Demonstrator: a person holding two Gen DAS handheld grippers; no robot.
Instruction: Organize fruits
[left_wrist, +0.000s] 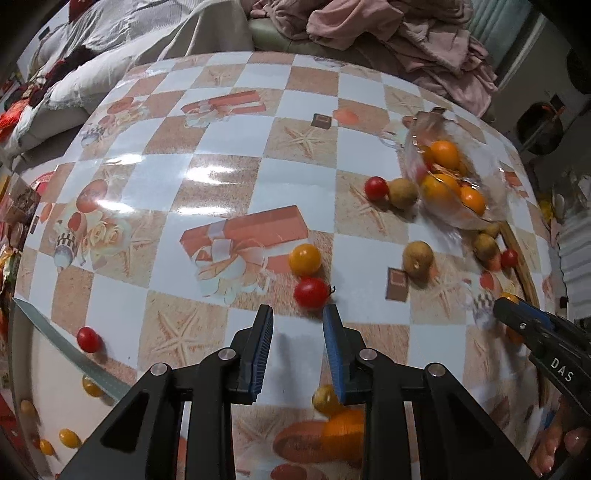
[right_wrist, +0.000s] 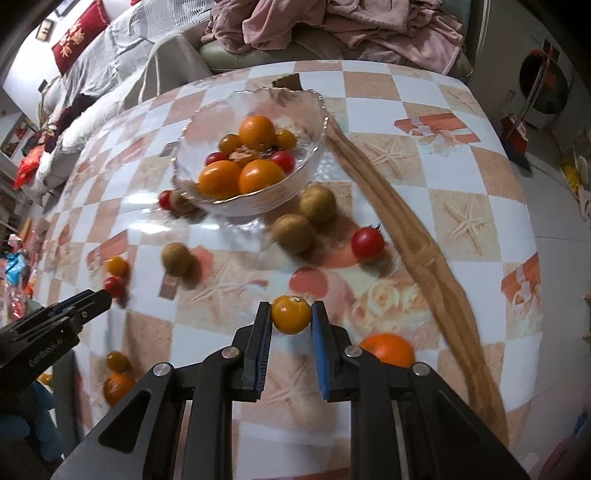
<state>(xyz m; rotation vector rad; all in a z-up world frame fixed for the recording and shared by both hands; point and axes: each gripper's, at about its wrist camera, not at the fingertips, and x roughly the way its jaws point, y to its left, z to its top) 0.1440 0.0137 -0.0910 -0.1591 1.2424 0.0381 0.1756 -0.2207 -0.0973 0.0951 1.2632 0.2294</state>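
A glass bowl (right_wrist: 306, 173) holds several orange and red fruits; it also shows in the left wrist view (left_wrist: 480, 218). My right gripper (right_wrist: 291, 312) is shut on a yellow tomato (right_wrist: 291, 314), held just above the table. My left gripper (left_wrist: 298, 315) is open and empty, just in front of a red tomato (left_wrist: 311, 292) and a yellow tomato (left_wrist: 305, 259). Brown longans (right_wrist: 293, 232) and a red tomato (right_wrist: 367, 242) lie in front of the bowl.
The table has a checked cloth (left_wrist: 221, 173). A wooden strip (right_wrist: 417, 236) runs along the right. An orange (right_wrist: 388, 349) lies near my right gripper. More small tomatoes (left_wrist: 88, 339) lie at the left edge. A sofa with clothes (right_wrist: 332, 26) stands behind.
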